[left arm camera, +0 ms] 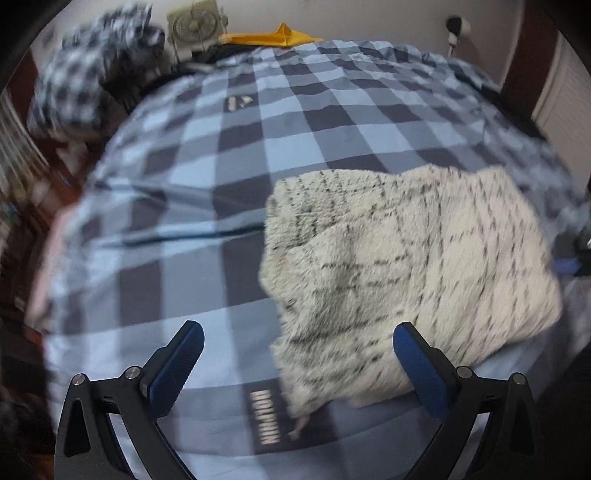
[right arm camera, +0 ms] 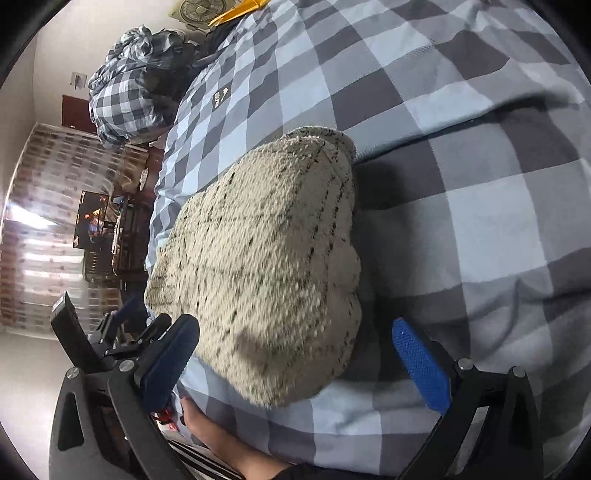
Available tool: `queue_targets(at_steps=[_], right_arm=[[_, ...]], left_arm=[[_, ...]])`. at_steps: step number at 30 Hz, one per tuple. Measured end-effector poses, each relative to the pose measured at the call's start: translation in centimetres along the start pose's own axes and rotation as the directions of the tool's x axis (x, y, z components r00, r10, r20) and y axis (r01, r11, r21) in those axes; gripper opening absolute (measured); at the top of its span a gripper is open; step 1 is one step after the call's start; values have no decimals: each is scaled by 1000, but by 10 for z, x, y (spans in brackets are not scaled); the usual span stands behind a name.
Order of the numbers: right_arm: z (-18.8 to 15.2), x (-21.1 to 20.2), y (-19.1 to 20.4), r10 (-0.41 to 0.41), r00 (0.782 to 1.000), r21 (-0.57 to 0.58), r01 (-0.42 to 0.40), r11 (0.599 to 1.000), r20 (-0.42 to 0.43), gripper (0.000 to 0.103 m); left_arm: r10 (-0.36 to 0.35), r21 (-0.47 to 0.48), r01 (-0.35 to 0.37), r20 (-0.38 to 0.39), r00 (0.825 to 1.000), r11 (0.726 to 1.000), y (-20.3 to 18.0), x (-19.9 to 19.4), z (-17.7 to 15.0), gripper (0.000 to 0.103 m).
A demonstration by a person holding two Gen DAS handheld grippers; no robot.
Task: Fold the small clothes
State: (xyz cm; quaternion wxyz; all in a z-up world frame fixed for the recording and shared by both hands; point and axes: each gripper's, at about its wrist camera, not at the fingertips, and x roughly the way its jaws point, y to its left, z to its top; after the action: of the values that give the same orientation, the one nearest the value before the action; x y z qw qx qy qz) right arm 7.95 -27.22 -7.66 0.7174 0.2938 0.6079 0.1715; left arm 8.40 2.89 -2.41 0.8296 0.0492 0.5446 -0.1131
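One cream fleece garment with dark flecks (left arm camera: 406, 266), folded, on one blue-grey checked bedspread (left arm camera: 207, 162). Left gripper (left arm camera: 297, 363) at 6 o'clock, released; right gripper (right arm camera: 295, 360) released, empty.

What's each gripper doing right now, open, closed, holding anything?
Left gripper: open, empty, beside the fuzzy cream garment.
Right gripper: open, holding nothing, jaws straddle the garment's near end.

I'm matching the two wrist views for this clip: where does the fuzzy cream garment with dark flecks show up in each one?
Left wrist: the fuzzy cream garment lies right of centre on the checked bedspread, reaching down between the open left gripper fingers.
Right wrist: it fills the centre, just beyond the open right gripper.
Shared landmark: the beige fan at the bed's far end.
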Motion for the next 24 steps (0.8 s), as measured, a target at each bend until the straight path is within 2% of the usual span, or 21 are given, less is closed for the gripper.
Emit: queue_targets(at_steps=[2, 4, 6, 8, 9, 10, 11, 12, 13, 15, 18, 19, 20, 21, 23, 24], right_arm=[[5, 8, -3, 49, 998, 17, -48, 999, -46, 102], [9, 19, -6, 70, 993, 31, -68, 997, -93, 102], [15, 29, -11, 43, 992, 40, -39, 998, -118, 102], [21, 39, -15, 63, 987, 59, -55, 997, -148, 102], [23, 45, -18, 96, 981, 82, -83, 993, -167, 102], [26, 53, -22, 134, 973, 111, -115, 987, -185, 102], [27, 57, -24, 146, 970, 123, -124, 985, -193, 102], [29, 61, -24, 152, 969, 125, -129, 984, -194, 102], [30, 65, -24, 168, 967, 123, -146, 982, -193, 102], [30, 68, -23, 183, 965, 118, -163, 979, -187, 102], [28, 70, -25, 195, 965, 109, -178, 978, -174, 102], [27, 69, -26, 195, 966, 106, -178, 978, -169, 102], [27, 66, -25, 188, 969, 97, -174, 980, -161, 102], [26, 60, -23, 176, 975, 77, -166, 983, -136, 97], [22, 46, -19, 141, 986, 18, -140, 990, -86, 78], [17, 39, -13, 128, 990, -6, -128, 992, -61, 74]], left_arm=[[-90, -84, 87, -32, 995, 993, 12, 14, 6, 103], [-175, -179, 158, -83, 981, 971, 25, 35, 9, 103], [-301, -292, 253, -134, 944, 922, 38, 59, 5, 103], [-437, -422, 346, -140, 889, 838, 52, 81, -5, 103], [-503, -489, 386, -131, 854, 782, 59, 92, -11, 103], [-549, -535, 413, -119, 827, 737, 63, 99, -16, 103], [-601, -587, 440, -101, 793, 679, 67, 109, -22, 103], [-638, -624, 461, -79, 766, 631, 70, 116, -28, 103], [-649, -636, 470, -63, 758, 612, 70, 120, -31, 103], [-654, -637, 481, -48, 755, 602, 68, 123, -33, 103], [-646, -635, 477, -47, 762, 608, 64, 122, -33, 103], [-636, -631, 471, -46, 770, 616, 61, 119, -32, 94], [-637, -623, 482, -34, 770, 616, 59, 115, -30, 84], [-648, -608, 510, -11, 762, 609, 58, 107, -27, 52], [-594, -552, 486, -20, 805, 678, 46, 89, -18, 48], [-564, -522, 468, -31, 825, 713, 39, 83, -16, 45]])
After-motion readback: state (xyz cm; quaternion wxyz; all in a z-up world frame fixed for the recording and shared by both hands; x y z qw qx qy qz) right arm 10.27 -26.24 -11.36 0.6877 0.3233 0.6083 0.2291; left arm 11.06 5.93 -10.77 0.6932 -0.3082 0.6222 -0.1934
